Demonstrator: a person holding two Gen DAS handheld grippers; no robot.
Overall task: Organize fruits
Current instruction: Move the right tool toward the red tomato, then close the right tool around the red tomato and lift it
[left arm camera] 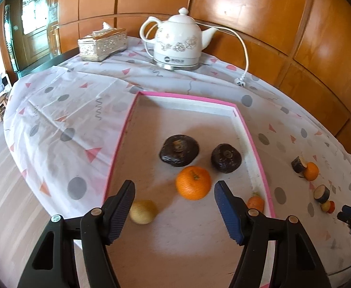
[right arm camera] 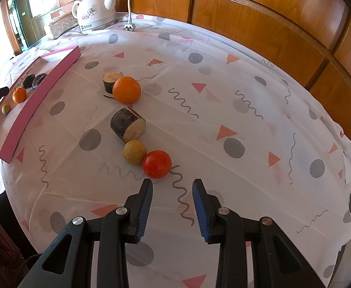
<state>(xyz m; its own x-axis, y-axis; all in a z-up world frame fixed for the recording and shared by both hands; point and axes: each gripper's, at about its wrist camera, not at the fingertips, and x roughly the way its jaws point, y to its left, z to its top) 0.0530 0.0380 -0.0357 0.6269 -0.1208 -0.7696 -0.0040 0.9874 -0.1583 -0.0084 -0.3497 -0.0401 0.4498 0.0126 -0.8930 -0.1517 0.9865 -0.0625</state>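
Observation:
A pink-rimmed tray holds two dark round fruits, an orange, a small yellow fruit and a small orange piece. My left gripper hovers open over the tray with nothing between its fingers. The orange lies just past the tips, and the yellow fruit sits beside the left finger. On the cloth to the right a row runs away from my right gripper: red tomato, tan round fruit, dark cut piece, orange, another cut piece. The right gripper is open and empty, just short of the tomato.
A white kettle with its cord and plug stands at the table's back, next to a silver tissue box. Wooden wall panels close the far side. The patterned tablecloth drops off at the table's left edge toward the floor.

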